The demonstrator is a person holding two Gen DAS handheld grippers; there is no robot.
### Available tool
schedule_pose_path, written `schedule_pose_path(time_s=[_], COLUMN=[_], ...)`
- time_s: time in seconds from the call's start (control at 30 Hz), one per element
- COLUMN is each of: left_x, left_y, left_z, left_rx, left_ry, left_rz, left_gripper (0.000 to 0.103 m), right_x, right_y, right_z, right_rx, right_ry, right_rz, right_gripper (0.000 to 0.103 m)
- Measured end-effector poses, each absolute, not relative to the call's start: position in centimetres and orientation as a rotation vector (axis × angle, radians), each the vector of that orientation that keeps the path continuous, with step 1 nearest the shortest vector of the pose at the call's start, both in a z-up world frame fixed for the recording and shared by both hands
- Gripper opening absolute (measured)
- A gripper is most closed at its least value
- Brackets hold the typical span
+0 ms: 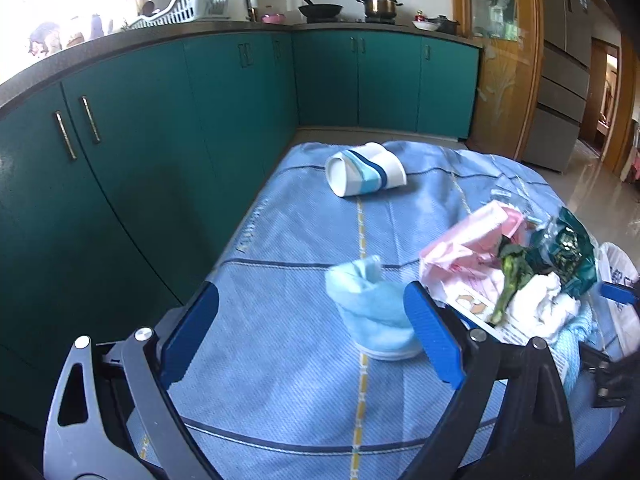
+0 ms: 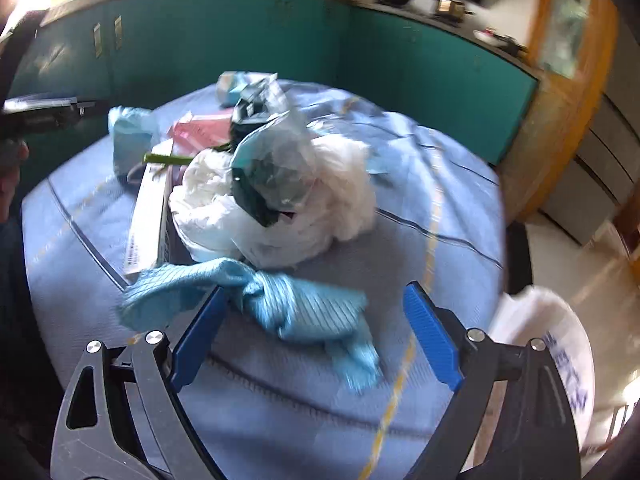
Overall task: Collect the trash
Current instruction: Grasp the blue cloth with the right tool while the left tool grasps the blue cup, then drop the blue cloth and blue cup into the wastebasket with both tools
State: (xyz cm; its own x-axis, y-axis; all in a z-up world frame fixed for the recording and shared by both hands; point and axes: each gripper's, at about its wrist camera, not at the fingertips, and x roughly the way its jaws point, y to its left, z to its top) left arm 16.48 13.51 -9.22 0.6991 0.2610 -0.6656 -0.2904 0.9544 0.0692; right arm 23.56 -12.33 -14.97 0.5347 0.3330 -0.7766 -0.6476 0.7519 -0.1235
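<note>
A kitchen: teal cabinets [image 1: 160, 128] run along two walls under a dark counter [image 1: 120, 38], with a pan [image 1: 320, 9] and a steel pot [image 1: 378, 2] on the stove, a white dish rack [image 1: 188, 6] near the bright window, and a wooden door frame [image 1: 504, 80] beside a grey fridge [image 1: 560, 80]. In front stands a table under a blue striped cloth [image 1: 280, 380]. On it, toward the right, lies the trash pile [image 2: 272, 184]: white crumpled paper, a clear bag, pink packaging, a green stalk. A tipped paper cup [image 1: 366, 170] lies at the far end, well apart from the pile. A light blue rag [image 2: 280, 304] sits just before the right gripper [image 2: 316, 336], whose jaws are spread wide around nothing. The left gripper [image 1: 312, 340] is likewise spread, a small blue cup [image 1: 372, 312] between its fingers, ungripped. A white bag [image 2: 560, 340] hangs at the table's right edge.
</note>
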Motion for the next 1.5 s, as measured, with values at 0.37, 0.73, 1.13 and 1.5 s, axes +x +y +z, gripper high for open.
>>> schedule_pose_path(time_s=[0.37,0.73,1.13,1.5], left_x=[18.7,19.5,14.5,12.4], left_y=[12.6,10.8,10.5,7.4], left_z=[-10.4,-12.5,-6.0,-1.1], left_rx=[-0.106,-0.068,-0.003,-0.017], left_ry=[0.776,0.844,0.657,0.494], left_rz=[0.257,0.179,0.216,0.172], left_gripper=[0.093,0.023,0.020,0.020], right_x=[21.6,17.9,18.5,14.9], right_y=[-13.6,-14.3,-12.5,-17.8], right_z=[-16.3,-15.8,-16.5,-9.1], right_rx=[-0.313,-0.355,-0.282,-0.147], right_ry=[0.900,0.830,0.877,0.666], right_rz=[0.645,0.493,0.585,0.481], right_gripper=[0.037,0.075,0.035,0.035])
